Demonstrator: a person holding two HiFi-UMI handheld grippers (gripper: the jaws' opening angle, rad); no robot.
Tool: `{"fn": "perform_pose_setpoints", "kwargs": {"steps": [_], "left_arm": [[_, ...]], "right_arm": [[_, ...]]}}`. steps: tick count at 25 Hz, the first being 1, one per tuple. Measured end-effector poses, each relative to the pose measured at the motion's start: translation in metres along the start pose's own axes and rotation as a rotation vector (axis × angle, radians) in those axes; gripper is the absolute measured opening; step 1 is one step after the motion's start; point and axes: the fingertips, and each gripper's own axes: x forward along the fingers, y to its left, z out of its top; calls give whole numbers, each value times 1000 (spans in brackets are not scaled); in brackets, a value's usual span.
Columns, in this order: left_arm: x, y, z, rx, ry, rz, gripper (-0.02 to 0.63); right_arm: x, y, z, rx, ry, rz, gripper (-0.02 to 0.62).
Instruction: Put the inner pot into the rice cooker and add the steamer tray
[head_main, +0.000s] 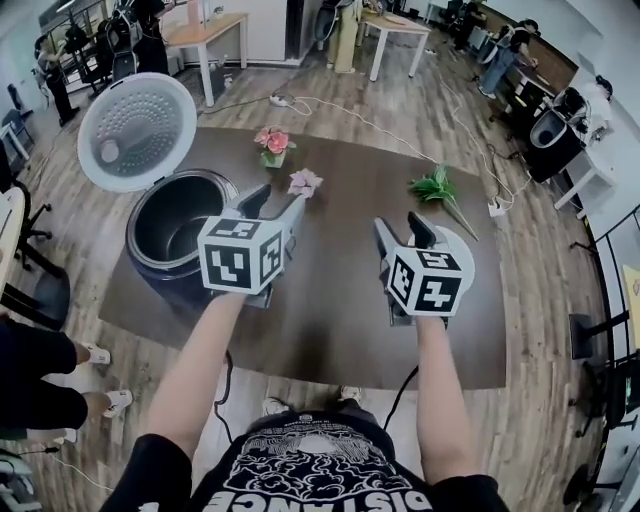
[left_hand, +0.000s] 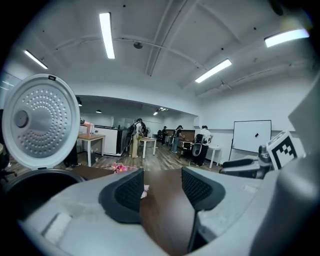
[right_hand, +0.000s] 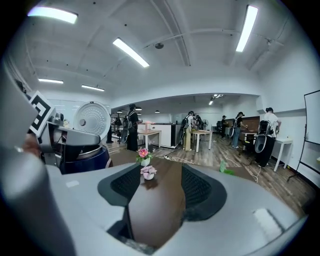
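Left tool (head_main: 275, 203) and right tool (head_main: 402, 232) hang open and empty over the table (head_main: 350, 300), beside the open-lidded rice cooker (head_main: 142, 258).

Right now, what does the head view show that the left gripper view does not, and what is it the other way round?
Only the head view: the inside of the rice cooker, the green sprig and the person's forearms. Only the left gripper view: the ceiling lights and a whiteboard. Both: the cooker's raised lid, the pink flower, the brown table and the left gripper, open and empty.
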Motion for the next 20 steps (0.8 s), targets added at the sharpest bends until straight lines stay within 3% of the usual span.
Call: {"fn": "perform_pose_setpoints", "kwargs": {"steps": [20], "left_arm": [[132, -182, -53, 56, 142, -185, 250]], "right_arm": [[-63, -200, -59, 103, 35, -160, 267]]}}
